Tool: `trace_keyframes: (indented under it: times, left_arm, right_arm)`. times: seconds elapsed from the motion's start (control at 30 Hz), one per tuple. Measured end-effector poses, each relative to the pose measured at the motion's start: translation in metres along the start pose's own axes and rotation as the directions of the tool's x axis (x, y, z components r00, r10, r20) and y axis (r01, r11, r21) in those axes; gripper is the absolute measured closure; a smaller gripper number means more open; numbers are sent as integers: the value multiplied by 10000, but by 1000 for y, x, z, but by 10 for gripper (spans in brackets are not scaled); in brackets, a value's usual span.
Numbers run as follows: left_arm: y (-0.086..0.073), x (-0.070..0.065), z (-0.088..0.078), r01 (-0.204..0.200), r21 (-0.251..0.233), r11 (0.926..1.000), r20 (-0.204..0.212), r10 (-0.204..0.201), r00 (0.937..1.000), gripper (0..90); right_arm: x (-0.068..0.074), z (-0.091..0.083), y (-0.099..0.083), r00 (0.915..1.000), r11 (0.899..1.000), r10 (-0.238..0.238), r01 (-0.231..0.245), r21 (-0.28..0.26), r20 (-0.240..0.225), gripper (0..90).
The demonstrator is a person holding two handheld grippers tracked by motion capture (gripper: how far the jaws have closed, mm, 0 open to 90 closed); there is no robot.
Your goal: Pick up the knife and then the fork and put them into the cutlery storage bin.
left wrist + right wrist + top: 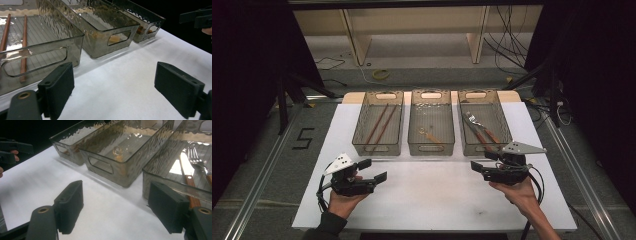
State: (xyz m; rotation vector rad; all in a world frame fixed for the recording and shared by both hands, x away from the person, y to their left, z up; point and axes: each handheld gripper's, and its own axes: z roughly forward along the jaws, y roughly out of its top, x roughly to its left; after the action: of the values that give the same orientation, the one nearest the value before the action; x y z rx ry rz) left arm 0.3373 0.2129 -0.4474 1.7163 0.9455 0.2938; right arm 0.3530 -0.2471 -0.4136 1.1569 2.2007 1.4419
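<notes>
- The bench (432, 200), under a white sheet, carried three smoky clear bins in a row along its far edge; its near half lay bare.
- The right bin (507, 131), toward the far right corner, held the work's likely things: a fork (473, 120) and wooden-handled cutlery (486, 136) lying flat along its floor.
- The middle bin (431, 145) held a small brownish piece too blurred to name; the left bin (362, 137) held a pair of chopsticks (381, 122).
- The right claw (479, 165) hovered just in front of the right bin's near wall, jaws released and spread wide, nothing between them.
- The left claw (373, 170) waited near the bench's near left corner, also released and empty.
- Judged step: reaching into the right bin for a utensil. To do it well, the right claw probably should clear the near wall from above rather than push through it, then come down astride one handle only.
- A flat handle on a ribbed floor may slip, so closing across its narrow width near the middle seemed wisest.
- The fork's tines overlapped a neighbour; lifting slowly would likely avoid dragging both.
</notes>
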Motion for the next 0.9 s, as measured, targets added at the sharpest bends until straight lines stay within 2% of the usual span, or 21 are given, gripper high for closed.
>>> trace_keyframes:
  times: [0.07,0.37,0.9]
  left_arm:
    - [0,0,0,4,7,10000,10,-4,10000,158]
    - [0,0,0,-15,61,10000,50,15,10000,158]
    - [-1,-1,0,-6,90,10000,123,5,9999,158]
  right_arm:
    - [1,-1,-3,10000,9999,-86,86,-107,-28,288]
    - [3,-8,-15,9999,9987,50,-56,-503,-131,276]
    - [3,-17,-34,9998,9989,184,-183,-432,16,252]
